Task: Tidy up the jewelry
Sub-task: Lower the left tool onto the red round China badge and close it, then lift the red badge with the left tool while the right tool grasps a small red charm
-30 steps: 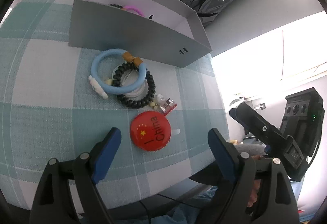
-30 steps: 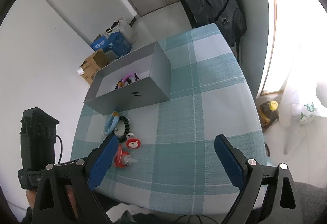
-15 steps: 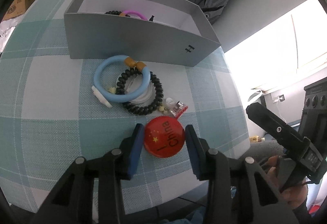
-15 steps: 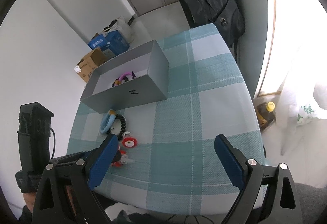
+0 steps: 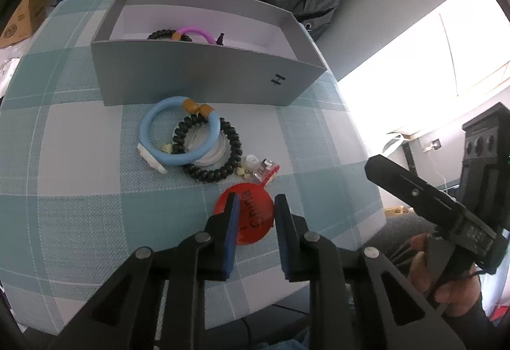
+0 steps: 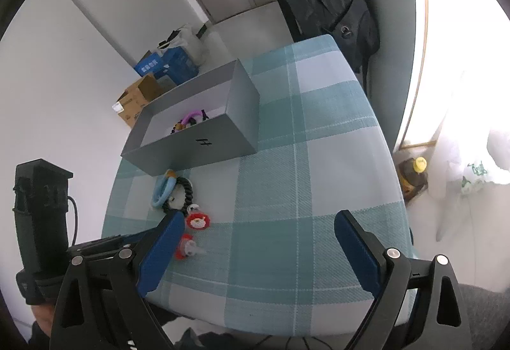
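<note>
Jewelry on the checked table (image 5: 79, 216) includes a round red badge (image 5: 255, 216) lettered "China", which now sits between the pads of the left claw (image 5: 255, 206). Its jaws have just been closing from wide to narrow around the badge; firm contact I cannot confirm. Lifting toward the grey open box (image 5: 197, 78) looks next. The right claw (image 6: 258, 238) hangs wide, empty.

free: tablecloth (image 6: 318, 190) right side | blocked: grey box (image 5: 204, 78), bracelet pile (image 5: 191, 142)

Checked tablecloth (image 5: 79, 206) carries grey box (image 5: 197, 78), bracelets (image 5: 178, 139), red badge (image 5: 255, 216)
</note>
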The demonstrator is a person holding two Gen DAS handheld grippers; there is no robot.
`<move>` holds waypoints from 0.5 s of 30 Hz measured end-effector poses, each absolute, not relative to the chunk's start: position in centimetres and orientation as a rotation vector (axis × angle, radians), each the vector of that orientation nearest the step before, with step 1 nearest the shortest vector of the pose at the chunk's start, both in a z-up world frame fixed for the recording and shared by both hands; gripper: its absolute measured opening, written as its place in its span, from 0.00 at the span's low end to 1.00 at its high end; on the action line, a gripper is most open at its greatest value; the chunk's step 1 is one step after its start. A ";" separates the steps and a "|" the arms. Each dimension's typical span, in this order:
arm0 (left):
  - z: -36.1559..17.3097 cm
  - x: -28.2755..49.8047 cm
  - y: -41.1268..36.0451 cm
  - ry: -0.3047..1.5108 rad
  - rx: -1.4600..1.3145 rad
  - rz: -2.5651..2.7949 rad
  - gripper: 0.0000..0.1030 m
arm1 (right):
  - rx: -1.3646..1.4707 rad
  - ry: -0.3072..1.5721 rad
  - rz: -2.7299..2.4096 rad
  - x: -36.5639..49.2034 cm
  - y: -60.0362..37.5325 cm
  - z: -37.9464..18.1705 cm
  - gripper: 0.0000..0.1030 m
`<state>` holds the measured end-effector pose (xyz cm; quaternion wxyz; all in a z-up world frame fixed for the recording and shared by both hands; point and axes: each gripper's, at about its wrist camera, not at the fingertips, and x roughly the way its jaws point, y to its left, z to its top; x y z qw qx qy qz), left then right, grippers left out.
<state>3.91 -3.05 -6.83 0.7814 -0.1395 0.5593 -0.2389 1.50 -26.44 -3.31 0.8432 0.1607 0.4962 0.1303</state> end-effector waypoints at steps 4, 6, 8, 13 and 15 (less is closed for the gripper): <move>-7.0 3.8 -1.5 1.207 -0.342 -0.510 0.14 | 0.341 1.048 0.275 1.5 -26.4 -3.4 0.92; -7.0 3.7 -0.7 1.205 -0.374 -0.495 0.13 | 0.338 1.046 0.276 1.5 -26.3 -3.4 0.92; -7.0 3.7 0.2 1.198 -0.407 -0.493 0.10 | 0.333 1.046 0.278 1.5 -26.2 -3.4 0.92; -6.7 3.2 1.4 1.182 -0.414 -0.459 0.08 | 0.325 1.049 0.282 1.5 -25.7 -3.5 0.93; -6.7 3.2 1.6 1.185 -0.421 -0.455 0.07 | 0.316 1.053 0.289 1.5 -25.3 -3.5 0.92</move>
